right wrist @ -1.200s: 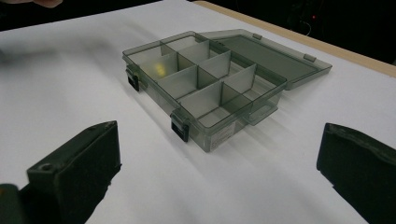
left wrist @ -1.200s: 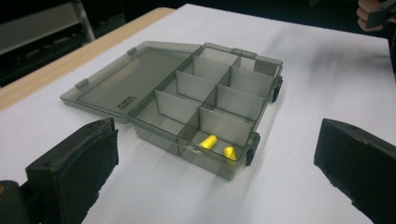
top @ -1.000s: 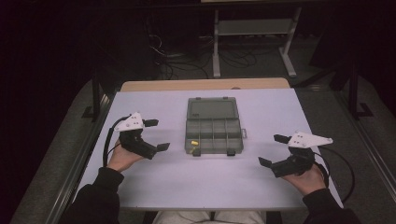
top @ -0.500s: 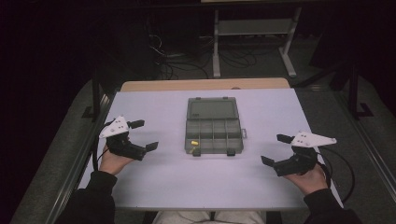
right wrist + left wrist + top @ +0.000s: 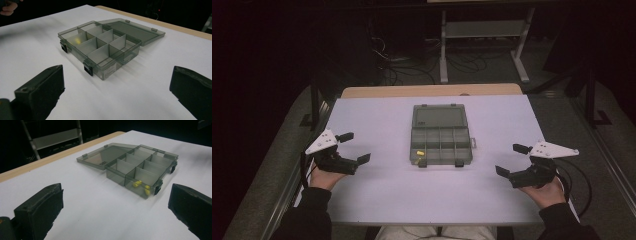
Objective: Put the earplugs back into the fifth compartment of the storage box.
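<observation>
Dark floor with loose cables and a pale metal shelf frame fill the top of the high view, and below them lies the white rectangular tabletop with a strip of bare wood along its far edge. At the centre of that frame sits the smoky grey translucent plastic compartment box, its hinged lid folded flat open toward the top of the frame and its divided tray nearer the bottom. Small yellow pieces lie in the tray's lower left compartment; in the left gripper view they show right of centre, close to a dark latch. The left tongs sit at the left of the high view, held by a hand over the tabletop's left edge, jaws spread wide and grasping nothing. The right tongs sit at the lower right, likewise released with jaws wide apart and empty. Both are well apart from the box, one on either side, and each gripper view looks toward the box between its black jaws.
</observation>
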A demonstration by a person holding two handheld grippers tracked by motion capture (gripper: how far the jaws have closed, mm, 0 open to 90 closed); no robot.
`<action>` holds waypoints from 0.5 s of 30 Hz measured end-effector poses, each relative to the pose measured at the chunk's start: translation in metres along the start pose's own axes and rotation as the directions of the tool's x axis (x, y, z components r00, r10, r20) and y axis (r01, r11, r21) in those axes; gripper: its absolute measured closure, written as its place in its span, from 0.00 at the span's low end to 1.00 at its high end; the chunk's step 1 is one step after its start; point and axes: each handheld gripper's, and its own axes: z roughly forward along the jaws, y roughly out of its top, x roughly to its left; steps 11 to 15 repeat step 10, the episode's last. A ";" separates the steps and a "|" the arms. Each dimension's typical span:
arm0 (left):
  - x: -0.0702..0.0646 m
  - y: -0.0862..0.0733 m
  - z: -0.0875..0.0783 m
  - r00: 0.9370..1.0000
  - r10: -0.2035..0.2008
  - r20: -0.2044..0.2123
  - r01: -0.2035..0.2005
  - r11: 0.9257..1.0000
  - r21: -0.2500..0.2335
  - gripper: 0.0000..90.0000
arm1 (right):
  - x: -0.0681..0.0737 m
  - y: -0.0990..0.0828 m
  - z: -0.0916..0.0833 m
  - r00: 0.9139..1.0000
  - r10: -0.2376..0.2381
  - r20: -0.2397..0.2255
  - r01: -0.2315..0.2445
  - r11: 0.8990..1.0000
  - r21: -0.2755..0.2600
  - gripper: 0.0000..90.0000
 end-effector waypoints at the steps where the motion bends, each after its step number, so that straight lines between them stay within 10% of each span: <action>1: 0.000 -0.001 -0.002 1.000 -0.002 -0.006 0.003 1.000 0.001 0.00 | 0.000 0.000 0.000 1.000 0.003 0.001 -0.003 1.000 -0.001 0.00; 15: 0.005 -0.011 -0.010 0.999 -0.036 -0.028 0.036 0.999 0.000 0.00 | -0.002 -0.003 -0.003 1.000 0.015 0.012 -0.015 1.000 -0.013 0.00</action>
